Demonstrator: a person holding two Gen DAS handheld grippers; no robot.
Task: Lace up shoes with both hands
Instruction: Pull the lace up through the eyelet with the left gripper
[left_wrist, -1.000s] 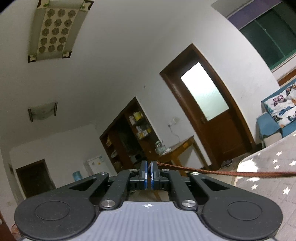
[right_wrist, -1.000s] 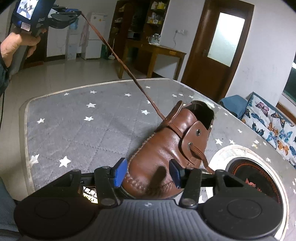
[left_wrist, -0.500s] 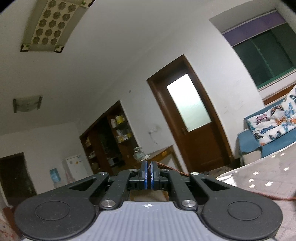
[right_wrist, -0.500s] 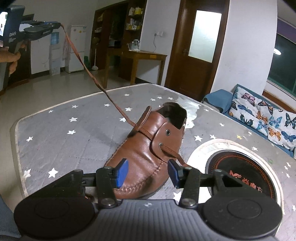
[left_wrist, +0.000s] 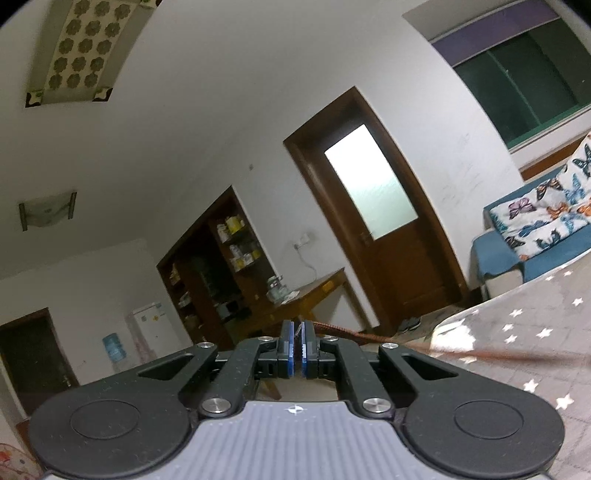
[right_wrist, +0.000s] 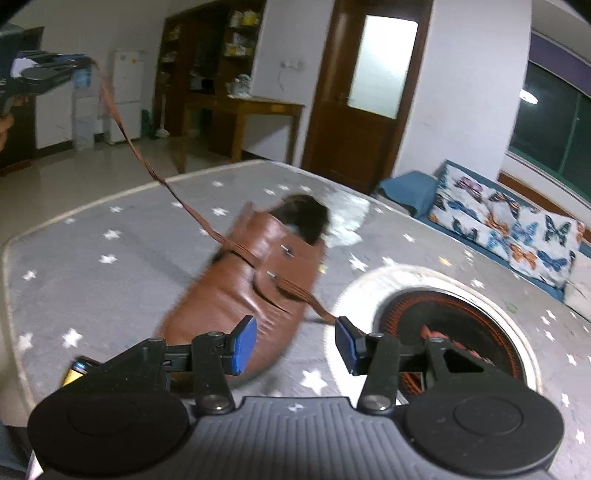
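Observation:
A brown leather shoe (right_wrist: 243, 288) lies on the grey star-patterned table (right_wrist: 110, 236), blurred by motion. A brown lace (right_wrist: 147, 166) runs taut from its eyelets up and left to my left gripper (right_wrist: 79, 62), which is raised high. In the left wrist view my left gripper (left_wrist: 297, 349) is shut on the lace (left_wrist: 369, 338), which trails off right toward the table. My right gripper (right_wrist: 293, 341) is open and empty just in front of the shoe's toe. A second lace end (right_wrist: 317, 306) hangs from the shoe's right side near the right fingertip.
A round black and orange burner (right_wrist: 450, 332) in a white ring is set in the table right of the shoe. A small yellow object (right_wrist: 75, 371) lies by my right gripper's left side. A butterfly-print sofa (right_wrist: 509, 229) stands beyond the table's right edge.
The shoe has slid and turned on the table, dragged by the taut lace. My left gripper has kept its grip and tilted. My right gripper has drawn back a little from the shoe.

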